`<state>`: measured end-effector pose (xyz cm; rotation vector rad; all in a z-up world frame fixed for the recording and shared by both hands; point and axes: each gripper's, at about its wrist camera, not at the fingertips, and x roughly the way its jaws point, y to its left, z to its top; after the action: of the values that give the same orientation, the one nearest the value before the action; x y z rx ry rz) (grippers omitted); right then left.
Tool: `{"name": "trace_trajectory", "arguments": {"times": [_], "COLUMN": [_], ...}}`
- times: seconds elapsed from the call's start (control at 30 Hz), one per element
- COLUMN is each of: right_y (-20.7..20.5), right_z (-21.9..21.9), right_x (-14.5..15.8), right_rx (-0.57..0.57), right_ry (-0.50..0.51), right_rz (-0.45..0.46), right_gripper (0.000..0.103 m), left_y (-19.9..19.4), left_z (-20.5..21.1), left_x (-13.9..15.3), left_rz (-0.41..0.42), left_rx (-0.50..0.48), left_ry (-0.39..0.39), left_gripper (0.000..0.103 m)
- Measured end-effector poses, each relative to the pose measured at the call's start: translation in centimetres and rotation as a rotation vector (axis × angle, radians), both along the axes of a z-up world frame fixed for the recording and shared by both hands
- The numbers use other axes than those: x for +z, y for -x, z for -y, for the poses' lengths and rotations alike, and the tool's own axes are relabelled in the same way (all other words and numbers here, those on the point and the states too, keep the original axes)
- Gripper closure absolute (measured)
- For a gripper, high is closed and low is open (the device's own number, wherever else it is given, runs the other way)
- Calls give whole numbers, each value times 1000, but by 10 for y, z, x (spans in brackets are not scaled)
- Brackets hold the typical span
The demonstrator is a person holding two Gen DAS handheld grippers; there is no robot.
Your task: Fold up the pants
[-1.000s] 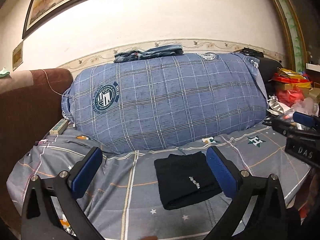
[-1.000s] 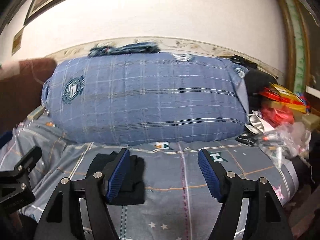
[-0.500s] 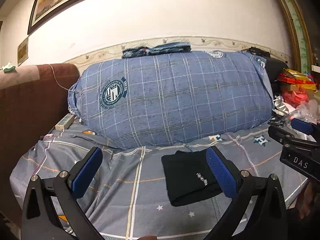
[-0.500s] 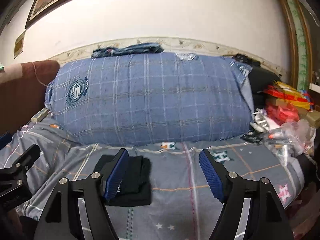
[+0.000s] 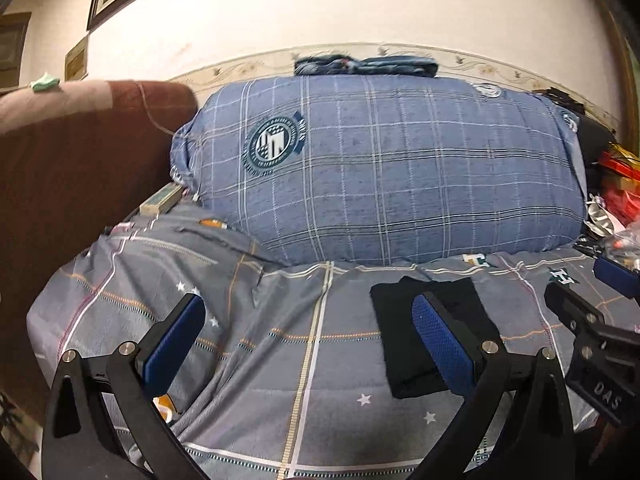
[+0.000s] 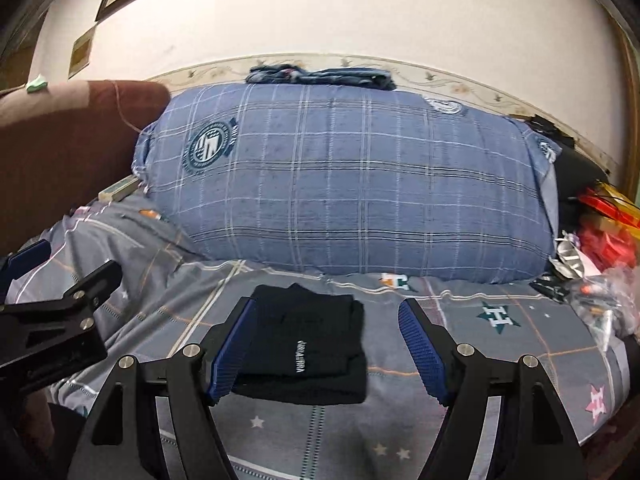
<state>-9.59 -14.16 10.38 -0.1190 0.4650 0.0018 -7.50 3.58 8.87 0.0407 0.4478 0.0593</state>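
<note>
The black pants (image 6: 310,346) lie folded into a compact rectangle on the grey patterned bedsheet (image 6: 500,344), white logo facing up. In the left wrist view the pants (image 5: 404,332) sit right of centre, partly behind my right-hand finger. My left gripper (image 5: 308,344) is open and empty, held back above the sheet. My right gripper (image 6: 328,354) is open and empty, held back with the pants seen between its fingers. Neither gripper touches the pants.
A large blue plaid bundle (image 5: 380,168) fills the back of the bed, with folded denim (image 5: 364,66) on top. A brown headboard (image 5: 60,168) stands at the left. Red and plastic clutter (image 6: 604,248) lies at the right edge.
Both grippers have drawn back and swung left; the pants now appear further right in the left view and between the fingers in the right view. The pants have not moved.
</note>
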Motion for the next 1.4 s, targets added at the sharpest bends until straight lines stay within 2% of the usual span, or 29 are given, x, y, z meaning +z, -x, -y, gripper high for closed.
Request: {"name": "trace_trajectory", "arguments": {"times": [0.33,0.53,0.93,1.4], "right_y": [-3,-3,6,18], "right_z": [-13,-11,-2,-5], "right_x": [-7,-6,6,30], "right_rx": [29,7,-68,-67], "right_ry": [11,27,85,92], "right_rz": [-11,-24,-5,41], "right_gripper": [28,28,28,28], "left_y": [-3,0,9,23], "left_z": [-4,-3,7,7], "left_x": [-5,-3,5,22], "left_rz": [-22,-16,-3,34], "left_rx": [7,-5,-25,-53], "left_ry": [15,14,2,6], "left_gripper": [0,0,0,0]}}
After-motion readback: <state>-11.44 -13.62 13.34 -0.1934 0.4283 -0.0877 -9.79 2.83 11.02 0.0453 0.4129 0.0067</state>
